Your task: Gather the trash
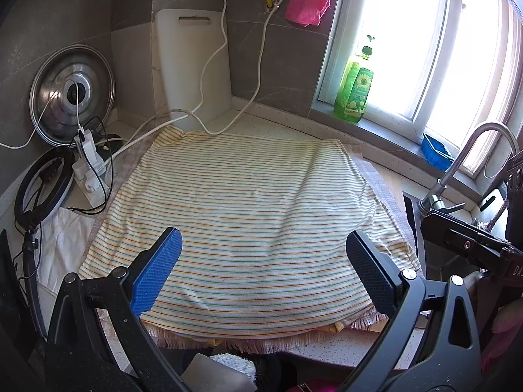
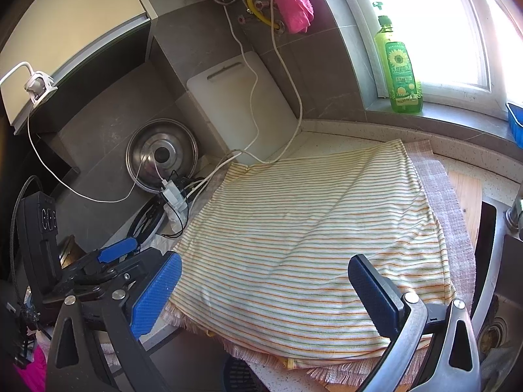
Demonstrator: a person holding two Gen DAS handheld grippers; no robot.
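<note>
Above the near edge of the counter, the left gripper (image 1: pixel 263 261) hangs with its blue-padded fingers spread wide and nothing between them. Beside it, the right gripper (image 2: pixel 264 282) is likewise spread apart and empty; its dark body shows at the right edge of the left wrist view, and the left one shows at the lower left of the right wrist view.

Under both lies a striped cloth (image 1: pixel 248 209), yellow, green and orange lines on white, spread flat over a fringed pinkish mat (image 1: pixel 271 343) whose frayed border sticks out along the near edge and the right side. No loose piece of trash shows on the cloth in either view.

Left of the cloth sit a white power strip (image 1: pixel 88 166) with black and white cables, a ring light (image 1: pixel 42 189) on a stand, and crumpled white paper (image 1: pixel 65 238) lying on the counter beside the cloth's left edge. A steel pot lid (image 1: pixel 73 94) leans on the grey tiled wall, with a white cutting board (image 1: pixel 194 65) upright next to it. A pink rag (image 1: pixel 309 1) hangs from the pipes higher up. On the windowsill stand a green dish soap bottle (image 1: pixel 354 88) and a blue container (image 1: pixel 436 153). A curved faucet (image 1: pixel 470 160) rises at the right, over the sink (image 2: pixel 497 277)
</note>
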